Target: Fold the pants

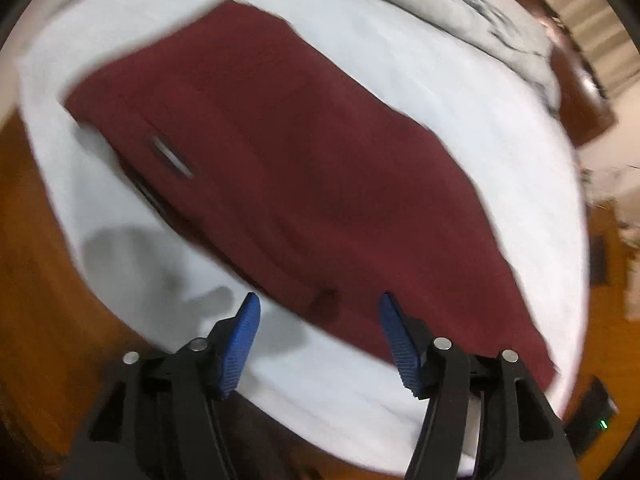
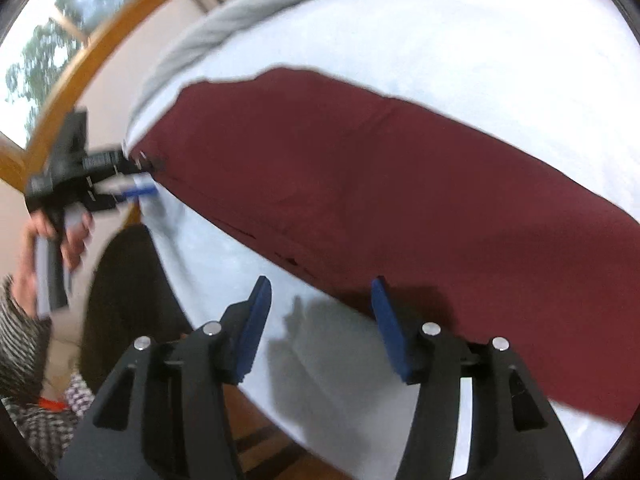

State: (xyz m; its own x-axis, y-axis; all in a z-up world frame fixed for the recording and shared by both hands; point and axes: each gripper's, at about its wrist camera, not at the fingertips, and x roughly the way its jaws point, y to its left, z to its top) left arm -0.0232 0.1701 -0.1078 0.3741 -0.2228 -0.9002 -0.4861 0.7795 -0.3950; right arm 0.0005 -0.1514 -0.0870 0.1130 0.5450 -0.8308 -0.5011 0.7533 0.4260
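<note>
Dark red pants (image 1: 304, 168) lie flat and long on a white sheet (image 1: 460, 92), waist end at the upper left with a label (image 1: 170, 156) showing. My left gripper (image 1: 318, 304) is open and empty, just above the near edge of the pants. In the right wrist view the pants (image 2: 360, 184) stretch from left to lower right. My right gripper (image 2: 322, 288) is open and empty over the pants' near edge. The left gripper (image 2: 136, 178) also shows there, held in a hand at the pants' left end, open.
A grey blanket (image 1: 472, 4) is bunched at the far side of the bed. Wooden floor (image 1: 36, 280) lies beside the bed. A wooden headboard (image 1: 580, 96) stands at the right. A window with a wooden frame (image 2: 92, 60) and the person's patterned sleeve (image 2: 20, 344) are at left.
</note>
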